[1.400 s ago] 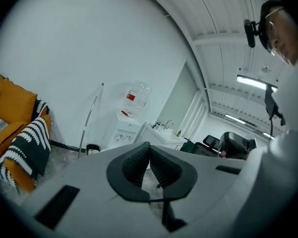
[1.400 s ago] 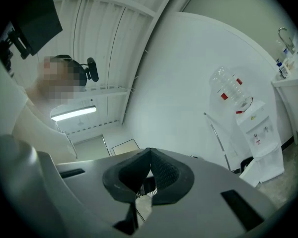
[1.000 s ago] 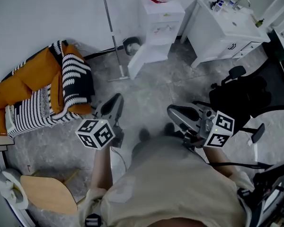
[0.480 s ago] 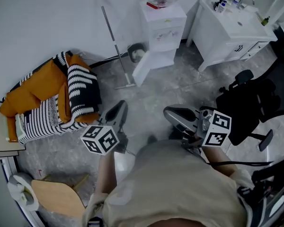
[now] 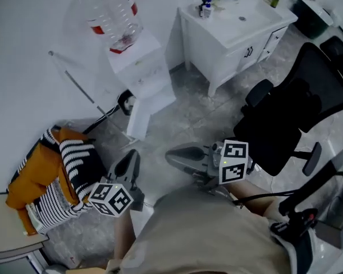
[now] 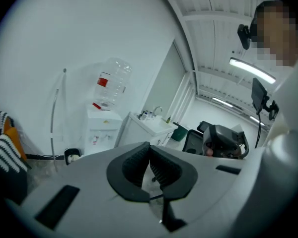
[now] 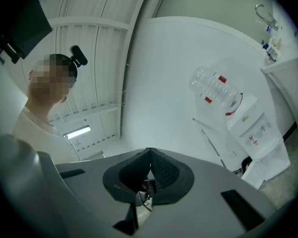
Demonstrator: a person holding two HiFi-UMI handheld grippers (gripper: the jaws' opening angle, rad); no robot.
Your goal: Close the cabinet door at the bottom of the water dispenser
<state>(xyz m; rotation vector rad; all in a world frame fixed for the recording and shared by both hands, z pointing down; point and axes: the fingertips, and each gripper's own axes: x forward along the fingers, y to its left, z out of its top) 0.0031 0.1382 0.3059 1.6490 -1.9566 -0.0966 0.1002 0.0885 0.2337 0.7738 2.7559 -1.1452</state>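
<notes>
Hanging open, the flat white cabinet door is jutting out from the base of the boxy white water dispenser. The dispenser is standing at the far edge of the grey marbled floor, against the wall. A clear ribbed plastic bottle with a red label is sitting inverted on top. A thin pole is leaning on the wall just left of it. A white vanity is standing to the right, with a black office chair nearer. Striped knit cushions are lying at the floor's left edge. The left gripper and right gripper are hovering well apart from the door. Both are keeping their dark ribbed pads clenched on nothing.
</notes>
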